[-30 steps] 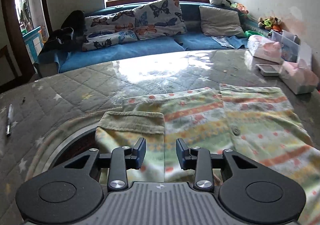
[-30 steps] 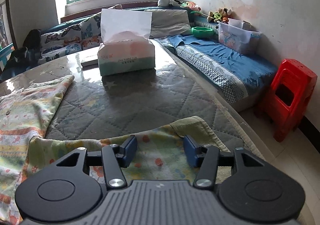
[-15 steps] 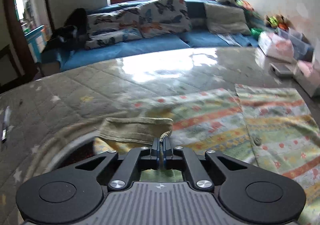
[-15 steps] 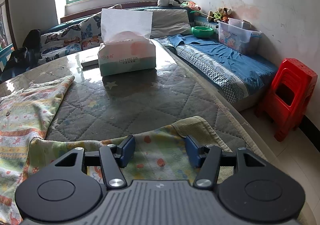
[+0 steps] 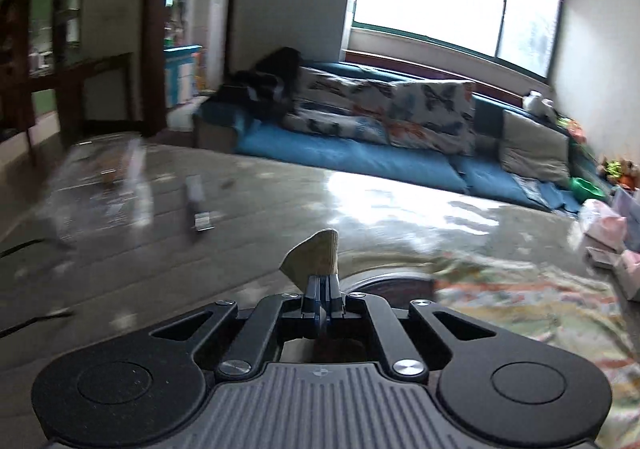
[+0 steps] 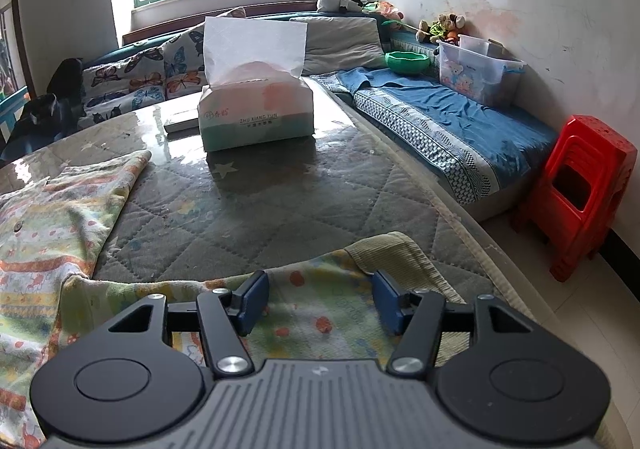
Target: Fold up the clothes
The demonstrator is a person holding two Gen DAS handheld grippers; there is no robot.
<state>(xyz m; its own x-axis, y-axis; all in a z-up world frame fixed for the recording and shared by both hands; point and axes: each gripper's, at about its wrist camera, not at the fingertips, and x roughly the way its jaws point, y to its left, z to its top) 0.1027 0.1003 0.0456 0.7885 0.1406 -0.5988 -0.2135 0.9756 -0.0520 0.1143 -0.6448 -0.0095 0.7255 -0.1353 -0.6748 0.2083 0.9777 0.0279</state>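
Note:
A patterned child's garment [image 6: 48,217] with orange and green stripes lies spread on the quilted table [image 6: 248,209]. In the left wrist view my left gripper [image 5: 321,291] is shut on the ribbed beige cuff [image 5: 316,253] of one sleeve and holds it lifted above the table; the rest of the garment [image 5: 520,305] lies to the right. In the right wrist view my right gripper [image 6: 318,303] is open, its fingers either side of the other sleeve [image 6: 320,313], whose ribbed cuff [image 6: 396,261] lies flat by the table's right edge.
A tissue pack [image 6: 256,117] and a flat box [image 6: 182,121] stand at the table's far side. A blue sofa with cushions [image 6: 440,121] runs along the wall, and a red stool stack [image 6: 576,193] stands on the floor at right. A pen [image 5: 196,205] lies on the table's left.
My left gripper closed on the sleeve cuff, then lifted it and swung left, blurring the view. My right gripper stayed open over the other sleeve, barely moving.

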